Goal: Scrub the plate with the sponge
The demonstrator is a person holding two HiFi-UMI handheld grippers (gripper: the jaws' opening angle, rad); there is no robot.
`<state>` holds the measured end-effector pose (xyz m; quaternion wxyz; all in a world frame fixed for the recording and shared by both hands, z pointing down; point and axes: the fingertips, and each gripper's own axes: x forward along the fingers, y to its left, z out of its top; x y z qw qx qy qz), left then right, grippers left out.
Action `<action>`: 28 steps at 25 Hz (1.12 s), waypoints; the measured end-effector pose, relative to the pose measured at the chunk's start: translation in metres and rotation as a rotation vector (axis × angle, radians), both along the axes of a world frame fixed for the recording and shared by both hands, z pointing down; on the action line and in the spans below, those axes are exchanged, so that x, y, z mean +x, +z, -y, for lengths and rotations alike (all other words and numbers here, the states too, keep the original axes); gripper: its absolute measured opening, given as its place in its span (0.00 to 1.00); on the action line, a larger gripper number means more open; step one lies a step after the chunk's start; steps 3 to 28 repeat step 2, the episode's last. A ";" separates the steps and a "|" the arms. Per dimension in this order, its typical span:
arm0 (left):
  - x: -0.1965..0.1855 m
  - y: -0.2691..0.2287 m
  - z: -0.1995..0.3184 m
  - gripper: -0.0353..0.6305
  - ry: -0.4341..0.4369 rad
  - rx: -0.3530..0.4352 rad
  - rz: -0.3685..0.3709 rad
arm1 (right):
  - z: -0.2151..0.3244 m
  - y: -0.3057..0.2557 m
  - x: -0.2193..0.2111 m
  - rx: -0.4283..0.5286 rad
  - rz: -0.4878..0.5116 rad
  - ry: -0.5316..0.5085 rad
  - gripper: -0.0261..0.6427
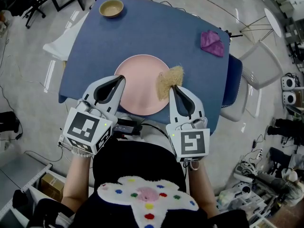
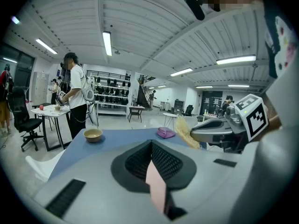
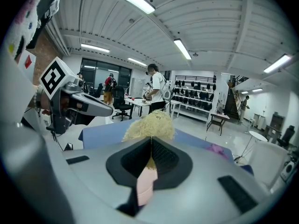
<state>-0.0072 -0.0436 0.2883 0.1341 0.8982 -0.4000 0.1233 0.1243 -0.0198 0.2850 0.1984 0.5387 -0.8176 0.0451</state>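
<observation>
Nearest us, our left gripper (image 1: 119, 80) clamps the left rim of the smooth, round pink plate (image 1: 140, 87) on the blue tabletop (image 1: 161, 32). Our right gripper (image 1: 172, 87) pinches the shaggy, straw-coloured sponge (image 1: 170, 77) at the plate's right edge. Only the gripper views show the pink sliver between the jaws.

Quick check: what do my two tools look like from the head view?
The left tool and right tool are pale grey tapered shells with black inner pads. Each carries a white cube with black square markers. A black cable trails near their bases.

glossy grey floor (image 1: 28, 80), white chair (image 1: 260, 68), ribbed ceiling (image 2: 154, 36) with strip lights (image 2: 107, 43), black shelving (image 2: 110, 99)
</observation>
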 end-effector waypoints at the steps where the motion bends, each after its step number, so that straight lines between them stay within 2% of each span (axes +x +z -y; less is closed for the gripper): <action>1: 0.000 0.001 0.000 0.07 0.000 0.000 0.000 | 0.000 0.000 -0.001 0.000 -0.001 -0.001 0.06; 28: 0.000 0.002 0.000 0.07 0.000 0.001 0.000 | 0.000 0.001 -0.001 0.001 -0.002 -0.002 0.06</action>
